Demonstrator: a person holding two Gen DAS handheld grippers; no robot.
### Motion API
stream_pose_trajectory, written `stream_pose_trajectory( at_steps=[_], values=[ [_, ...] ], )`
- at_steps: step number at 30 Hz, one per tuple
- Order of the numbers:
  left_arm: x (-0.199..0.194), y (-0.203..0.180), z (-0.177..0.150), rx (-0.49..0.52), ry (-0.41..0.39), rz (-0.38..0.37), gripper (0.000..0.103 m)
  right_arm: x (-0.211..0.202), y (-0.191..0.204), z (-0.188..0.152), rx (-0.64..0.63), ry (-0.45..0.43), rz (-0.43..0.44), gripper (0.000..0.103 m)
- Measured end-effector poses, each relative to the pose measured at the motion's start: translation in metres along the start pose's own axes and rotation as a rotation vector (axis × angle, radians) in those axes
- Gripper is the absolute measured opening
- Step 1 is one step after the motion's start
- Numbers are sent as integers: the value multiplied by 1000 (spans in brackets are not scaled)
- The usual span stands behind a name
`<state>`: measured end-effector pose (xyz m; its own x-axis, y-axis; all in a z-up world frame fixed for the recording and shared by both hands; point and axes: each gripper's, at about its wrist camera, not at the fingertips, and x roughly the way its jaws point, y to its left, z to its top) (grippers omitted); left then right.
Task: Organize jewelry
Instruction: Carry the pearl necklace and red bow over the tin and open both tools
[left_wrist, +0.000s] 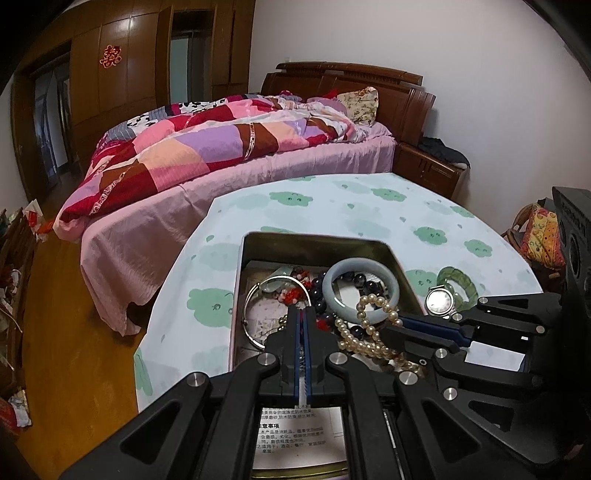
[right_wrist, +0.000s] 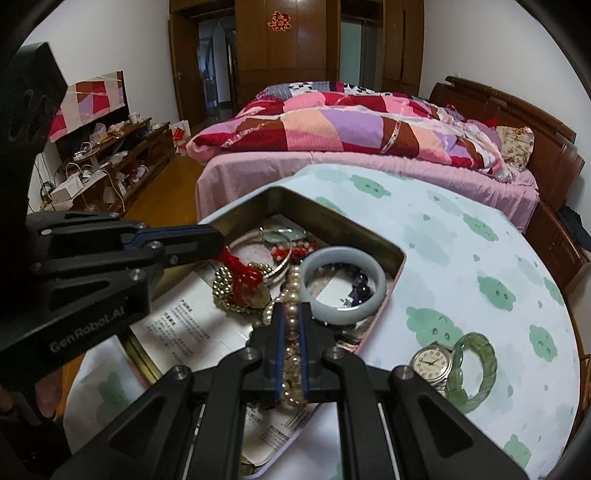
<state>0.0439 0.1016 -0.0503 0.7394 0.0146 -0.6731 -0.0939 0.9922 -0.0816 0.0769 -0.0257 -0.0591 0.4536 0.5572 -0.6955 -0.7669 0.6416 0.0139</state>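
Tongs of the right hand (right_wrist: 291, 332) pinch the pearl strand (right_wrist: 291, 314), which runs along the fingers and out into the tin (right_wrist: 369, 240) ahead. Left tongs (left_wrist: 303, 321) are pressed together over the tin's middle, pinching a red cord (right_wrist: 240, 271), it seems.

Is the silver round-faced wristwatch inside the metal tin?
No, the silver round-faced wristwatch lies on the cloud-print tablecloth, outside the metal tin.

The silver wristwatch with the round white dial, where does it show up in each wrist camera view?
Left wrist view: silver wristwatch right of centre, on the cloth beside the tin's right wall.
Right wrist view: wristwatch lower right, on the cloth.
Shared landmark: green jade bangle, touching it.
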Motion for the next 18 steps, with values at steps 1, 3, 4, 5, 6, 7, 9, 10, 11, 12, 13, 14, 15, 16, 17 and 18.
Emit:
stream_pose_trajectory(
  at_steps=[1, 3, 4, 5, 6, 7, 9, 10, 11, 12, 13, 14, 15, 16, 17, 18],
  values=[
    [1, 0, -1, 1, 3, 2, 0, 1, -1, -1, 3, 2, -1, 9],
    [5, 1, -3, 6, 14, 15, 0, 2, -2, -1, 8, 6, -2, 9],
    [6, 1, -3, 7, 17, 19, 0, 2, -2, -1, 8, 7, -2, 9],
    [8, 2, -4, 6, 22, 21, 0, 3, -2, -2, 8, 9, -4, 9],
    [10, 2, -5, 6, 27, 24, 0, 3, -2, -2, 8, 11, -5, 9],
    [12, 2, -6, 7, 30, 28, 0, 4, -3, -2, 8, 15, -6, 9],
    [14, 4, -7, 6, 36, 32, 0, 6, -3, -4, 11, 20, -5, 9],
    [14, 4, -8, 5, 38, 31, 0, 7, -3, -5, 13, 22, -4, 9],
    [15, 5, -8, 4, 41, 33, 0, 8, -4, -5, 16, 25, -4, 9],
    [16, 6, -9, 2, 43, 35, 0, 9, -3, -5, 17, 27, -4, 9],
    [16, 6, -9, 1, 45, 35, 0, 10, -3, -5, 18, 28, -5, 9],
    [17, 7, -9, -1, 49, 35, 0, 10, -4, -6, 20, 31, -6, 9],
    [18, 7, -10, -2, 52, 34, 0, 11, -4, -6, 22, 32, -5, 9],
    [19, 7, -10, -3, 53, 33, 0, 11, -5, -6, 24, 33, -5, 9],
    [19, 7, -10, -3, 55, 33, 0, 12, -6, -7, 28, 35, -5, 9],
    [20, 7, -10, -3, 57, 33, 0, 12, -6, -7, 29, 35, -4, 9]
  ],
)
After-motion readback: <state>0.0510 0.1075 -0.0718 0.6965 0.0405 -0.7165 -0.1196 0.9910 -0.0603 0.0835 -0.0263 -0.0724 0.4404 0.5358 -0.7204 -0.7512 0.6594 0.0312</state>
